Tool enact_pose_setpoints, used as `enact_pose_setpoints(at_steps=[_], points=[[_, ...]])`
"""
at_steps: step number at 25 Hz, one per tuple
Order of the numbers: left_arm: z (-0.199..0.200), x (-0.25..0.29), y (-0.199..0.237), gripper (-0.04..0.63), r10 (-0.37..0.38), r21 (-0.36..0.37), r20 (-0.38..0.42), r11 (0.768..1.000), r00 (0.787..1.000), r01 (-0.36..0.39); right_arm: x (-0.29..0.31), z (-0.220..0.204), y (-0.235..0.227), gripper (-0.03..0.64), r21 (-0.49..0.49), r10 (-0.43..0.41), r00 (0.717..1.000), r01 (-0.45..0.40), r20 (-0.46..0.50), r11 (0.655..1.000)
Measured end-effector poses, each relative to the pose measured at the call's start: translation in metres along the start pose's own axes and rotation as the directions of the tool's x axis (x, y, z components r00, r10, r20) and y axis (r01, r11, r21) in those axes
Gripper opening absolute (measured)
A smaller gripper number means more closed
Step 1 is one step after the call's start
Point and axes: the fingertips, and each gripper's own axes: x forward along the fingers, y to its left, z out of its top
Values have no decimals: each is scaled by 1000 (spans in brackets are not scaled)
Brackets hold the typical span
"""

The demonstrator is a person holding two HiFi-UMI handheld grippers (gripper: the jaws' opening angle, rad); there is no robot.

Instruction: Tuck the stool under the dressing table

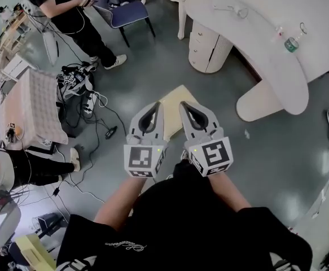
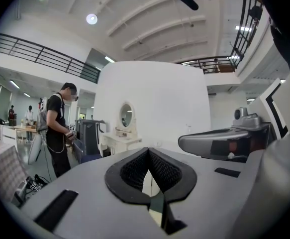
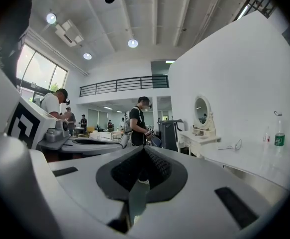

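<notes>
Forearms: bare below black sleeves, stretched forward side by side from the torso, close to level with a slight downward tilt.
Left hand-held gripper (image 1: 156, 107): jaws pressed together with nothing between the pads. Marker cube faces back toward the person. Tips point ahead and lean a little toward its partner.
Right hand-held gripper (image 1: 184, 106): also closed tight and empty. It sits just beside the left one at the same height, tips angled slightly inward.
Stool (image 1: 179, 95): pale yellow top, standing on the grey floor (image 1: 153, 61). In the head view it lies right at and beneath both sets of tips, partly covered by them. Cannot tell whether either tip touches it. It stands out in the open, apart from the bench foot.
Bench (image 1: 249, 44): the white dressing table with a long curved top, ahead and to the right. A green-labelled bottle (image 1: 291, 43) stands upright on it.
Drawer unit (image 1: 208, 48): white and rounded, under the bench's far end.
Cables (image 1: 88, 103): tangled on the floor to the left.
Far left: a person in black (image 1: 68, 10) stands beside a blue chair (image 1: 124, 13).
</notes>
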Motion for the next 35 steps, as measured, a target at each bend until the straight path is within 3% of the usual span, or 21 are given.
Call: enact_pose_setpoints(at_steps=[7, 13, 22, 30, 35], points=[[-1, 40, 11, 5, 64, 12, -53, 998, 997, -63, 26, -5, -39, 3, 36, 54, 998, -53, -17, 998], [-1, 67, 18, 5, 72, 43, -91, 997, 993, -68, 43, -15, -64, 3, 43, 86, 996, -85, -22, 995], [-5, 108, 42, 5, 66, 82, -144, 995, 987, -54, 68, -27, -111, 3, 120, 25, 999, -21, -33, 993], [-22, 167, 75, 5, -80, 90, -190, 991, 978, 99, 116, -42, -132, 3, 144, -80, 995, 89, -67, 986], [-30, 208, 106, 5, -216, 76, -228, 968, 949, 239, 157, -51, -141, 3, 186, -206, 970, 228, -130, 956]])
